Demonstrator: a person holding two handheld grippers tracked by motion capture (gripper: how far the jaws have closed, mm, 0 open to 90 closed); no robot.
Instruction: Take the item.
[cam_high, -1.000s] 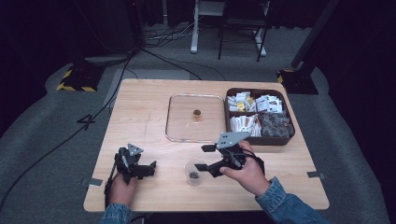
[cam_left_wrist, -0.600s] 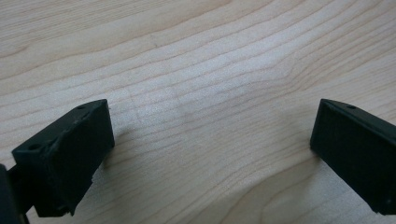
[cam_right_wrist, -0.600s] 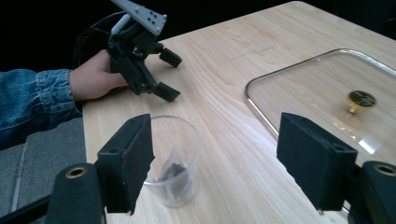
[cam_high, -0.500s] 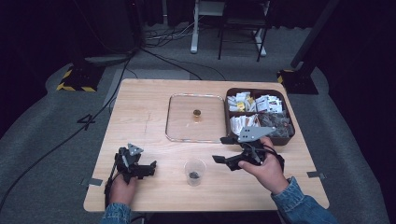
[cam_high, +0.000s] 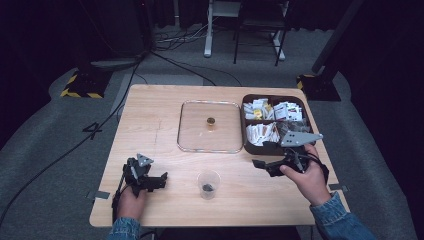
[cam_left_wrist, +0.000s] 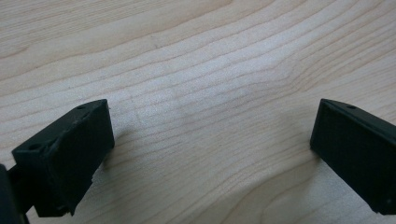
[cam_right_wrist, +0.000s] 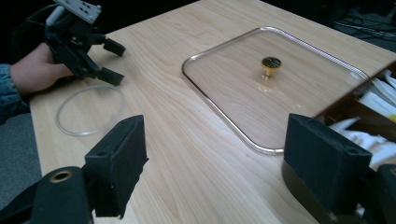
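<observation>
One clear plastic cup (cam_high: 208, 183) stands upright on the wooden table (cam_high: 150, 115), near the front edge and roughly midway between the two hands. One small dark item lies at its bottom; what it is cannot be told. In the right gripper view the cup's rim (cam_right_wrist: 91, 109) shows as a clear ring just in front of the other hand's gripper.

The right gripper (cam_high: 264, 165) hangs to the right of the cup and apart from it, beside the front edge of the box. Its jaws have just been opening and now stand wide, with nothing between them; in its own view (cam_right_wrist: 215, 163) the two black jaws frame bare table and the near corner of the lid.

The left gripper (cam_high: 159, 181) rests low on the table to the left of the cup, near it but not touching. Its own view (cam_left_wrist: 210, 135) shows two jaws set wide apart over bare wood, holding nothing.

Behind the cup lies one flat glass lid (cam_high: 200, 127) with one gold knob (cam_high: 211, 121) at its middle. Just to its right, edge beside edge, sits one dark brown box (cam_high: 246, 145) with compartments holding many small white and brown packets (cam_high: 263, 132); their number cannot be counted.
</observation>
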